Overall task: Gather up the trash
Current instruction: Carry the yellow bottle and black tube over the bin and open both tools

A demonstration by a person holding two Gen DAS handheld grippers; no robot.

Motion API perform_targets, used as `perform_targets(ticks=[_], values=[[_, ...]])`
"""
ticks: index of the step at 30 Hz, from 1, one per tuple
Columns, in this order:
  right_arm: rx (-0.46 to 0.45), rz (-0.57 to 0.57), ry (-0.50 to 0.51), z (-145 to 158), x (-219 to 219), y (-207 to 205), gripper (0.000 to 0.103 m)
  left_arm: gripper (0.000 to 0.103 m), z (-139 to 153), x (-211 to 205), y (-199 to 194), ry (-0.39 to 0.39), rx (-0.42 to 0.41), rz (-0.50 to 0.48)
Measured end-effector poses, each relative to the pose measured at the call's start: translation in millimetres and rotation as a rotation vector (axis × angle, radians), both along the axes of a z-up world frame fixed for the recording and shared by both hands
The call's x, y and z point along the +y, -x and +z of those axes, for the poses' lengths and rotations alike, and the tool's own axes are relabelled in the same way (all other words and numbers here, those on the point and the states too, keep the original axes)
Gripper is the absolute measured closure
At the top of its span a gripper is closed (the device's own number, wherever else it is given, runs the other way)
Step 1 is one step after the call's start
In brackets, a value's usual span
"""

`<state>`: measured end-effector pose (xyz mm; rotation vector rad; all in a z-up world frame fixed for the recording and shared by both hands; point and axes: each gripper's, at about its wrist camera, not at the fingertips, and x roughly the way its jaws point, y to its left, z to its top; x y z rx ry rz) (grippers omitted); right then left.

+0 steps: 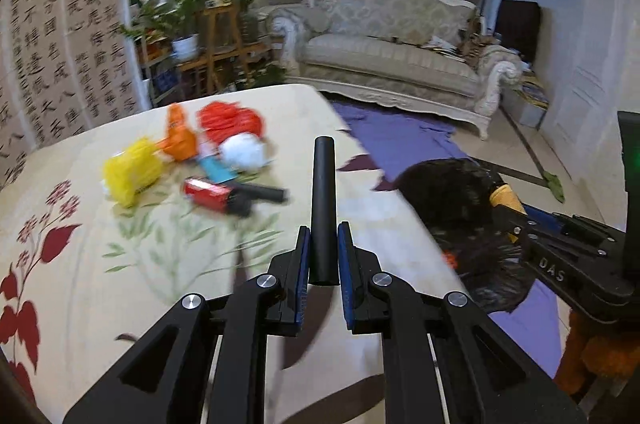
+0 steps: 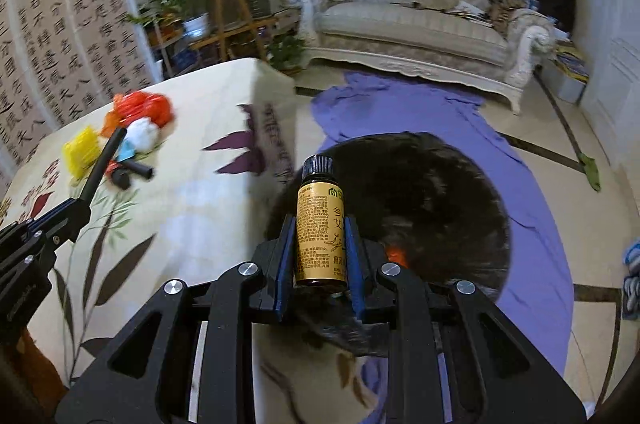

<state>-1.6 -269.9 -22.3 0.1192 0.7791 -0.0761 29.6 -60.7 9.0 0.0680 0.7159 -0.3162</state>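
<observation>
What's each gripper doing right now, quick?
Left gripper: shut on a black tube.
Right gripper: shut on a small bottle with a gold label.

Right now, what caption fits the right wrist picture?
Right gripper holding a small gold-label bottle above the black trash bag.

You have a table [image 1: 100, 288] under a cream cloth printed with red and purple leaves. Lying on it in one loose cluster near the far left edge: a yellow crumpled bag [image 1: 132, 173], an orange wrapper [image 1: 180, 135], a red net bag [image 1: 232, 121], a white paper wad [image 1: 244, 151], a blue scrap [image 1: 216, 169], a red can [image 1: 208, 193] and a black tube [image 1: 264, 192]. The items touch or overlap
</observation>
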Motion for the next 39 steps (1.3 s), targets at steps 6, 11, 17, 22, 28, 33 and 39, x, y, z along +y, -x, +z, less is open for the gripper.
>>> perform_targets(ticks=[6, 11, 17, 22, 28, 33, 39], values=[[-0.015, -0.044, -0.005, -1.0, -24.1, -3.6, 0.08, 0.088, -5.5, -40.1, -8.9, -0.019, 0.003, -0.057], [-0.026, -0.068, -0.015, -3.3, -43.0, -11.7, 0.08, 0.088, -12.1, -66.0, -18.1, -0.043, 0.009, -0.093], [-0.023, -0.095, -0.033, -9.7, -60.5, -26.7, 0.08, 0.088, -20.2, -96.0, -31.6, -0.082, 0.001, -0.133], [-0.021, -0.102, -0.039, -14.2, -67.9, -32.7, 0.08, 0.088, -25.6, -108.1, -41.7, -0.1, 0.008, -0.143], [-0.019, -0.116, -0.056, -18.6, -76.9, -37.3, 0.073, 0.068, -31.8, -113.1, -46.3, -0.129, 0.023, -0.131], [-0.022, -0.14, -0.057, -18.4, -82.0, -34.9, 0.062, 0.047, -30.9, -103.6, -46.6, -0.104, 0.034, -0.097], [-0.028, -0.135, -0.044, -12.7, -74.8, -30.4, 0.054, 0.038, -26.0, -82.5, -41.0, -0.097, 0.031, -0.05]])
